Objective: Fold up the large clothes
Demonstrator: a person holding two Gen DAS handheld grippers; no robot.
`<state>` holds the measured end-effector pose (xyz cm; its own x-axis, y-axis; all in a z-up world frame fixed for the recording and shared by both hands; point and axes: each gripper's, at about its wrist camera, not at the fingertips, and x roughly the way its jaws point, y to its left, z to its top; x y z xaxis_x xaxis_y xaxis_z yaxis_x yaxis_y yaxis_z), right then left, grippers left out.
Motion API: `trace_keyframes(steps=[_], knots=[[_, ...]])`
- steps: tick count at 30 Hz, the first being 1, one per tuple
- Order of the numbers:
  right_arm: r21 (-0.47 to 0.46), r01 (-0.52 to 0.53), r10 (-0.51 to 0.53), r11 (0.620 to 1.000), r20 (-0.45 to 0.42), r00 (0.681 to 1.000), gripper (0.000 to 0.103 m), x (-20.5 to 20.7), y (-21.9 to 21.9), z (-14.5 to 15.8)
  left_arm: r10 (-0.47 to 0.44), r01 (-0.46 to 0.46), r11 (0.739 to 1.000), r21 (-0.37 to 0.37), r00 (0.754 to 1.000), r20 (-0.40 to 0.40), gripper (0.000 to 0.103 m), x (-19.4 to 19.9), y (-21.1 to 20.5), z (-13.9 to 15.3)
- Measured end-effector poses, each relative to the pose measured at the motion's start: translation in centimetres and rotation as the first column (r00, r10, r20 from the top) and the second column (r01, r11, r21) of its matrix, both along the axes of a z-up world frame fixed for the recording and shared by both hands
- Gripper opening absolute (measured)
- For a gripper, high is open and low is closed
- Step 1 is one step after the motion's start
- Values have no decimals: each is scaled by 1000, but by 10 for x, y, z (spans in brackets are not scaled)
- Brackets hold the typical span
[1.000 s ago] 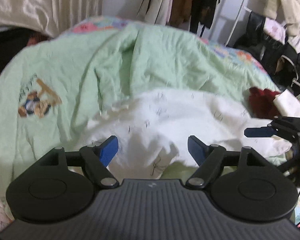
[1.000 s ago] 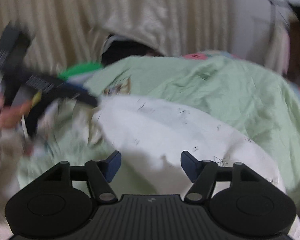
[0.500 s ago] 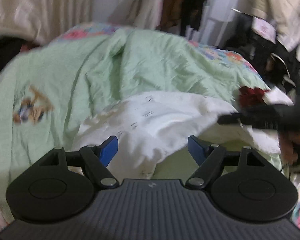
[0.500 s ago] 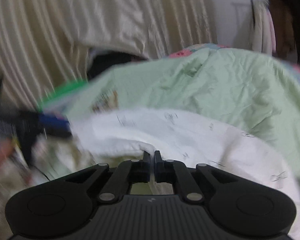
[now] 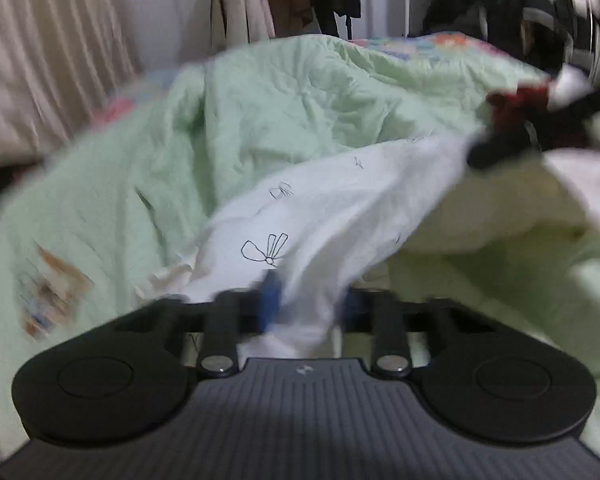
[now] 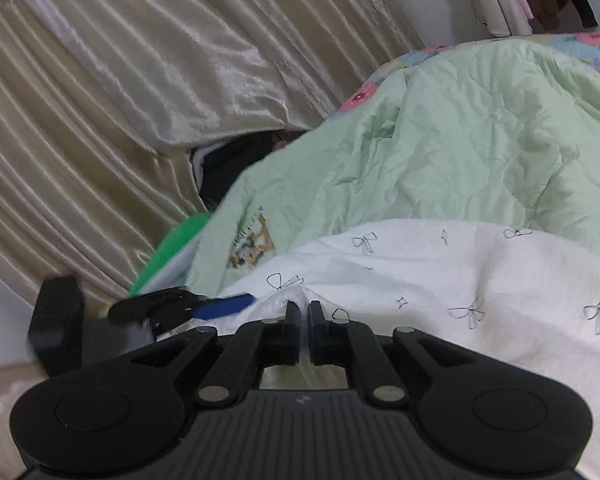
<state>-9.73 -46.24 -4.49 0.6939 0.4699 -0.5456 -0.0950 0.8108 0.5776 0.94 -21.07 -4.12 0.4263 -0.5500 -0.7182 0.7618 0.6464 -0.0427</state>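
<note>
Now | left gripper [image 5: 308, 308] jaws clamped on white garment [image 5: 340, 208] | right gripper [image 6: 302, 312] jaws pinching its edge

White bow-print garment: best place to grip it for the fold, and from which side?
Grip the near hem of the white garment, coming in low from the front edge of the bed. The cloth lies draped over the green quilt, with only that edge loose. The right gripper already pinches a ridge there; the left gripper has a bunch of hem between its fingers, further along the same edge.
</note>
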Motion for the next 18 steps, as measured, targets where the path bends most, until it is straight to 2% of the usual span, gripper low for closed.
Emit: trace_keyframes(steps=[1, 3, 5, 7, 9, 10, 12, 13, 16, 18], knots=[[-15, -12, 12, 1000, -6, 1000, 12, 1, 3, -1, 11, -12, 999, -47, 999, -34, 20, 7, 8, 3], [-41, -19, 19, 999, -7, 1000, 18, 0, 6, -1, 16, -19, 997, -78, 999, -42, 20, 14, 15, 7], [-92, -27, 26, 995, -7, 1000, 31, 0, 11, -2, 20, -26, 995, -93, 998, -64, 20, 23, 18, 11], [-135, -40, 39, 990, -12, 999, 34, -4, 17, -3, 11, -26, 992, -122, 993, -121, 20, 35, 19, 14], [-164, -58, 56, 985, -15, 998, 34, -7, 21, -4, 0, -20, 990, -140, 990, -143, 21, 39, 20, 16], [-197, -75, 72, 978, -21, 997, 33, -9, 25, -6, -8, -12, 990, -140, 990, -139, 21, 39, 19, 17], [-230, -83, 79, 970, -27, 997, 23, -10, 28, -7, -10, -8, 990, -141, 992, -126, 22, 36, 19, 19], [-262, -86, 80, 961, -34, 996, 3, -11, 31, -8, -8, -9, 990, -142, 993, -117, 22, 34, 19, 20], [-298, -43, 43, 953, -6, 999, 2, -14, 34, -4, -2, -11, 990, -144, 996, -92, 28, 29, 20, 23], [-289, 18, -5, 957, 44, 999, 2, -16, 29, 4, 2, -13, 989, -145, 997, -75, 55, 25, 21, 26]])
